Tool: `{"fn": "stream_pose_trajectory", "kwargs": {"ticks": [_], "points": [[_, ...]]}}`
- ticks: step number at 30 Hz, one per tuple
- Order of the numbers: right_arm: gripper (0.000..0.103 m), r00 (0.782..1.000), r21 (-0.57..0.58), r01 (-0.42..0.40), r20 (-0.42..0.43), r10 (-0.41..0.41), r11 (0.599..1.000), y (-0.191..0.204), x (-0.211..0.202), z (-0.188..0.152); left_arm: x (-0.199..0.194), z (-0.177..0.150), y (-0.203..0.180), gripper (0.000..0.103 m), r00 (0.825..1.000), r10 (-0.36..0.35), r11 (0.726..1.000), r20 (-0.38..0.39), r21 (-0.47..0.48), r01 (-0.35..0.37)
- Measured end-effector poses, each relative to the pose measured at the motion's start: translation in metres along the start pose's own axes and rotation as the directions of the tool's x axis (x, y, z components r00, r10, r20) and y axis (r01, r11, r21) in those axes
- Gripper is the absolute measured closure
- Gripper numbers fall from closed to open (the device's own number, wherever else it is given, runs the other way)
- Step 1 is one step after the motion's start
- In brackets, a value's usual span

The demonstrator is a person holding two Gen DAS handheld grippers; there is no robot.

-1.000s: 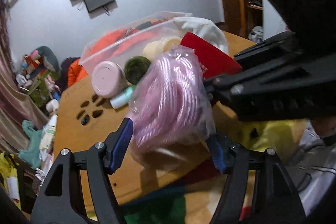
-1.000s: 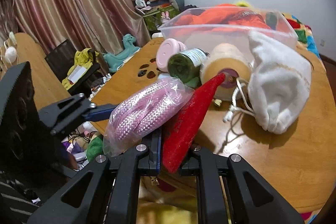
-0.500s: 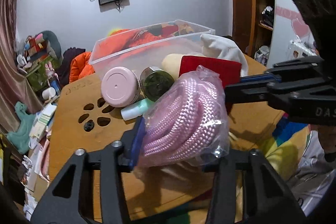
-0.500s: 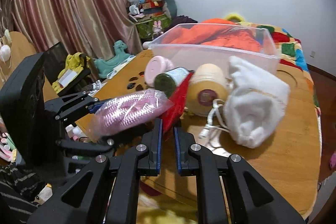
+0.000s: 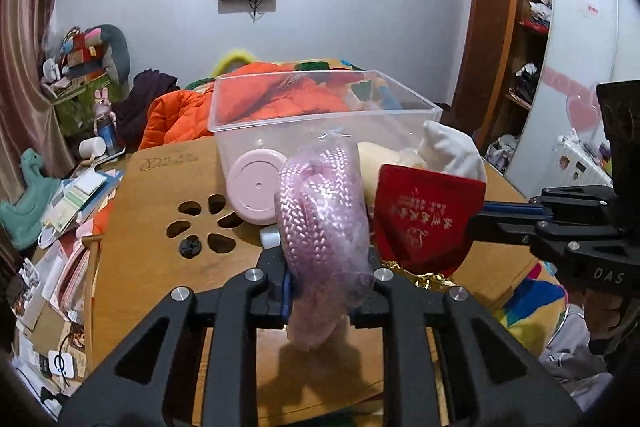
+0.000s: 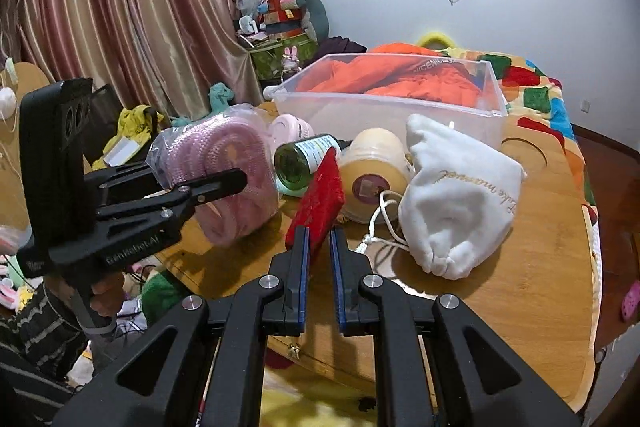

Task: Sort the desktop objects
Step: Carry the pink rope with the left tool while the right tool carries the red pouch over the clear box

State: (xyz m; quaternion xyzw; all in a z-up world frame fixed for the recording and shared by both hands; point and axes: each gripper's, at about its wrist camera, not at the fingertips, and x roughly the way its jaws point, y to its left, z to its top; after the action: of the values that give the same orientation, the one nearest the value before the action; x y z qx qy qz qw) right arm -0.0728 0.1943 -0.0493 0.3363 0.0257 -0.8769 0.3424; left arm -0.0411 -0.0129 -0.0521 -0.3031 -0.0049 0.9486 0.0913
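The left gripper is clamped on a bag of pink rope, lifted clear of the wooden table. The right gripper pinches a red pouch by its lower edge, at about 3 o'clock from the rope. A clear bin stands at 12 o'clock, behind a white drawstring bag and a green bottle.
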Motion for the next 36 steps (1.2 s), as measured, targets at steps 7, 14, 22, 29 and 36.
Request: {"fn": "stream_pose_trajectory", "kwargs": {"ticks": [7,14,22,29,36], "points": [[0.094,1.000,-0.013,-0.024,0.010,0.024,1.000,0.005,0.000,0.006,-0.010,0.007,0.000,0.084,0.999,-0.015,1.000,0.028,-0.010,0.016],[0.094,0.996,-0.015,-0.038,-0.075,0.037,0.999,0.006,0.032,-0.005,-0.005,0.003,-0.001,0.084,0.999,-0.041,0.999,0.005,-0.013,0.041],[0.097,0.999,-0.032,-0.027,-0.040,0.025,0.999,0.011,0.038,0.004,-0.012,0.004,0.001,0.084,0.999,-0.017,0.999,0.033,-0.039,0.018],[0.099,0.999,-0.042,-0.026,0.035,0.027,0.999,0.011,0.009,0.024,-0.025,0.021,0.006,0.084,0.997,0.006,0.999,0.082,-0.048,-0.002],[0.099,0.998,-0.068,-0.010,0.054,0.014,0.998,0.013,-0.005,0.049,-0.027,0.042,0.001,0.084,0.993,0.026,1.000,0.111,-0.015,-0.024]]}}
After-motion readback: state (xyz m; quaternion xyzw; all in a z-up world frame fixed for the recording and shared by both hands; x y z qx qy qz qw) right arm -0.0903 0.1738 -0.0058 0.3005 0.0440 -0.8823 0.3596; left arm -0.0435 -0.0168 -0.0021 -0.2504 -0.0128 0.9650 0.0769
